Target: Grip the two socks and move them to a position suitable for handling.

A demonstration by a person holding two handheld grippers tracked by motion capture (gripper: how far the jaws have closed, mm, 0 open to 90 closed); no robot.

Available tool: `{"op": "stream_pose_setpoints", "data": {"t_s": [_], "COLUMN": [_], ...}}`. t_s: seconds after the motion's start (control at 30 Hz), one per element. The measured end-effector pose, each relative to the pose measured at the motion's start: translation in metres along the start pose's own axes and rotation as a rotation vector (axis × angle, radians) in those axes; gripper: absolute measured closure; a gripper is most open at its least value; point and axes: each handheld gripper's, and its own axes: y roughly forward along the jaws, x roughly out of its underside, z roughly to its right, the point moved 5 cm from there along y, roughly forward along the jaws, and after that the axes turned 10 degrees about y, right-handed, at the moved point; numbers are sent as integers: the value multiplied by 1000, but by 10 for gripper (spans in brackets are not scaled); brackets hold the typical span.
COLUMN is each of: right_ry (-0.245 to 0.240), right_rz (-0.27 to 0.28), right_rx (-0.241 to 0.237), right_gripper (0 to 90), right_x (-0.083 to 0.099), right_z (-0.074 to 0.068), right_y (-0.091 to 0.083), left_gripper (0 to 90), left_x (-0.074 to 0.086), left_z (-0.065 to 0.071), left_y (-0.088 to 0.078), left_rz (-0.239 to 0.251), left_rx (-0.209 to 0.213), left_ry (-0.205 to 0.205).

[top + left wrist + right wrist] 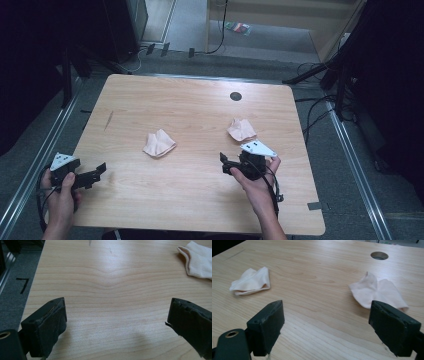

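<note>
1. Both your tools are empty right now. The left gripper (100, 169) sits near the table's 7 o'clock corner with its jaws spread wide over bare wood, and the right gripper (223, 161) is around 5 o'clock, also wide apart, nothing between them.
2. Two small pale socks on the wooden table (190, 195): the left sock (159, 144) lies near the middle, the right sock (241, 130) toward 2 o'clock, just beyond your right gripper. They're well apart from each other.
3. No task's been given, but my guess is they're what you'll be handling.
4. Expect them to be super light, floppy and not fragile at all. They'll sag and drag instead of lifting as one piece.
5. Each is crumpled with raised folds. I'd pinch a standing fold or the thicker cuff edge rather than the flat part, so the pads don't just scrape wood.
</note>
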Motion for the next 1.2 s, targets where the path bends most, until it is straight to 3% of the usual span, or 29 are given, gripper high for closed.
{"op": "stream_pose_setpoints", "data": {"t_s": [0.3, 0.73, 1.2], "right_ry": [-38, -74, -127], "right_rz": [-26, -66, -117], "right_rx": [-60, -104, -118], "right_gripper": [147, 192, 217], "right_x": [-2, -6, -4], "right_z": [-31, -82, -116], "right_y": [23, 60, 95], "left_gripper": [26, 26, 26], "left_x": [0, 0, 0], "left_z": [0, 0, -1], "left_y": [0, 0, 0], "left_rz": [0, 5, 6], "left_rx": [3, 7, 11], "left_ry": [-4, -15, -16]}}
